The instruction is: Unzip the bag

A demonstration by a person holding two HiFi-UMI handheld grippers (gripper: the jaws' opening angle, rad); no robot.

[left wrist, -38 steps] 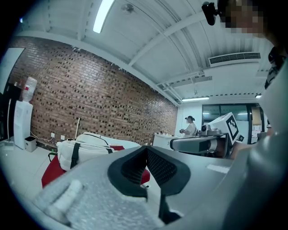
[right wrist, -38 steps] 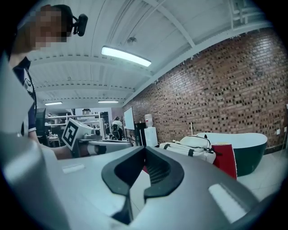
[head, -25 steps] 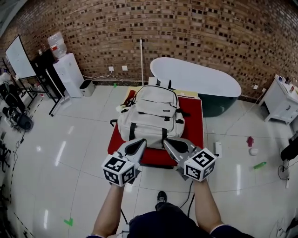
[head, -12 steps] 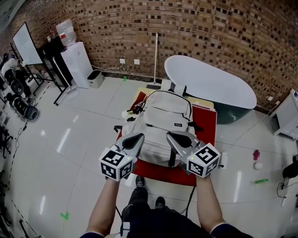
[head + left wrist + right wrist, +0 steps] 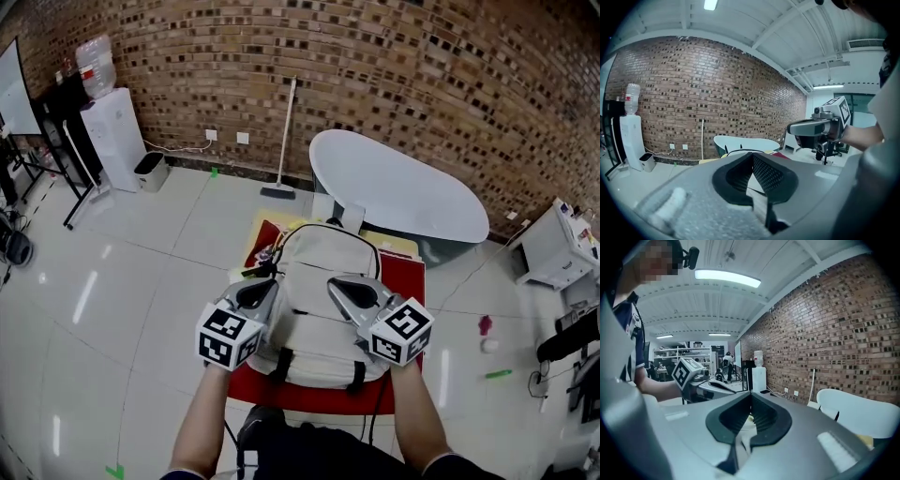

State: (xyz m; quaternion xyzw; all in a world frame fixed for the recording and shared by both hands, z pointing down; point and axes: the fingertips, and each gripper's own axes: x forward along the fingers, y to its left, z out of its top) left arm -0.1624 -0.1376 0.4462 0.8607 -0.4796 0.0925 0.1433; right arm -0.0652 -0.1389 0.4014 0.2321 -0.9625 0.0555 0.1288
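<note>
Jaws pressed together and holding nothing, the left gripper (image 5: 258, 292) and right gripper (image 5: 352, 292) are held side by side in a person's hands over a pale backpack (image 5: 323, 323). The backpack lies flat on a red-topped table (image 5: 409, 279) just in front of the person. Beyond it stands a white bathtub (image 5: 403, 187), with a mop (image 5: 284, 141) propped against the brick wall (image 5: 375, 75) and a water dispenser (image 5: 112, 131) at far left.

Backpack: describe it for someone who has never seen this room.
Find the big white tub by the brick wall. Just in front lies a red surface; on it sits the cream backpack with black straps, the only bag there.
</note>
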